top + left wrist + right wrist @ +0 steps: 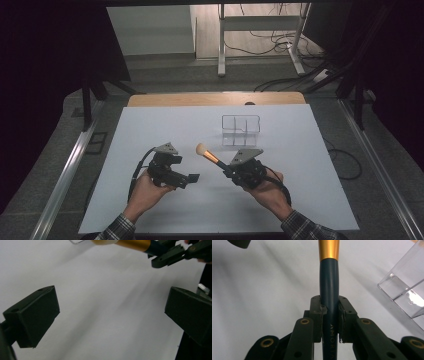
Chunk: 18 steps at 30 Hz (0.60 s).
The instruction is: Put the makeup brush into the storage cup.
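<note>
At the left, the left gripper [192, 177] is held low over the white desk [150, 130], its fingers [32, 315] spread wide and empty. To its right, a makeup brush with dark blue handle, gold ferrule and pale bristles [210, 155] is clamped by the fingers [317, 315] of the right gripper [229, 171]. Farther right stands a clear plastic divided organizer [241, 130]; the brush should be tipped upright and lowered into one compartment.

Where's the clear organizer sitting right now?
In the high view, the clear acrylic organizer stands on the white table right of centre, just beyond the makeup brush held in the right hand-held gripper.
</note>
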Available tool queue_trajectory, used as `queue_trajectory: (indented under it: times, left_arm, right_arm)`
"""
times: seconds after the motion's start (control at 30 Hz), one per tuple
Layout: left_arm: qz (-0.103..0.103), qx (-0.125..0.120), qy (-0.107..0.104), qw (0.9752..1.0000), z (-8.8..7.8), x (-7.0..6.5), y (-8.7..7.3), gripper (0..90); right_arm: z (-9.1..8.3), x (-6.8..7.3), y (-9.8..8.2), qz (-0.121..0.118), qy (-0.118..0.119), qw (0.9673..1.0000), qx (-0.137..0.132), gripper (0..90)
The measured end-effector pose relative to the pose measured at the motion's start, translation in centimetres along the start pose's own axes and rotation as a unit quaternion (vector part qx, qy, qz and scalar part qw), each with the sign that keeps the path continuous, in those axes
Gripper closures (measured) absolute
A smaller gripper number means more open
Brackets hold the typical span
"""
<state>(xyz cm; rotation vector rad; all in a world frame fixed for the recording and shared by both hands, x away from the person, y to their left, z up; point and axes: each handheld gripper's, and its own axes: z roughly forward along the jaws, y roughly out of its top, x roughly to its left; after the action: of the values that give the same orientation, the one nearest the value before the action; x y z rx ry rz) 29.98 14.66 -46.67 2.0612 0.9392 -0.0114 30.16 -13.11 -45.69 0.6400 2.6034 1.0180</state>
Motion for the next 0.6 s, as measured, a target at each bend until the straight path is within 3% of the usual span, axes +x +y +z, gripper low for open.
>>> queue_trajectory:
  times: [0.6]
  left_arm:
    - [0.005,-0.009,-0.06,0.9981,2.7,-0.8,2.1,4.3]
  right_arm:
    - [-0.5,0.9,0.2,0.004,0.003,0.9993,-0.038,76.2]
